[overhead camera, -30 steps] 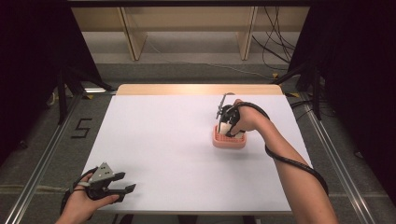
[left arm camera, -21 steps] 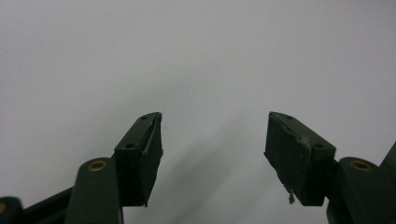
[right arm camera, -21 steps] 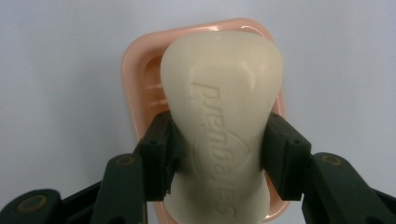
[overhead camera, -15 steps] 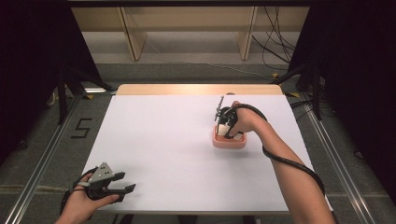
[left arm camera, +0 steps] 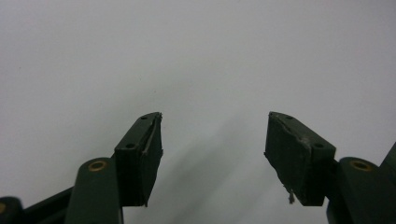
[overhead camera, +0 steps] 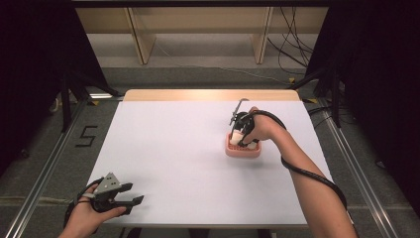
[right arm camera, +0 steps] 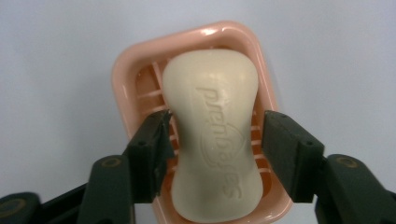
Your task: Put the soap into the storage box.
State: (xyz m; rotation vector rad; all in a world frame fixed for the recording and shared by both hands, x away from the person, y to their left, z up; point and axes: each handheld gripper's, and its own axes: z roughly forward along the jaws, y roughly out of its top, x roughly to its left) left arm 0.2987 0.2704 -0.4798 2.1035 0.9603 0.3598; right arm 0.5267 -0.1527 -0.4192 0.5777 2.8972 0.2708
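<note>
A cream soap bar (right arm camera: 210,135) with raised lettering lies in a pink soap dish (right arm camera: 126,79) on the white table. My right gripper (right arm camera: 215,120) points down over it with a jaw on each side of the bar's narrow waist. Its jaws have just been opening, and the soap lies between them, free of the right pad. In the high view the right gripper (overhead camera: 241,133) hangs over the dish (overhead camera: 242,152) at mid right. My left gripper (overhead camera: 132,201) rests open near the front left edge, with bare table between its jaws (left arm camera: 215,121).
The white table top (overhead camera: 173,148) has a wooden strip (overhead camera: 210,94) along its far edge. Metal rails run down both sides. A wooden shelf frame (overhead camera: 141,34) and loose cables (overhead camera: 292,49) lie on the floor beyond.
The right gripper's jaws have parted around the soap, which now lies in the dish. The right hand stays over the dish, and the left hand has not moved.
</note>
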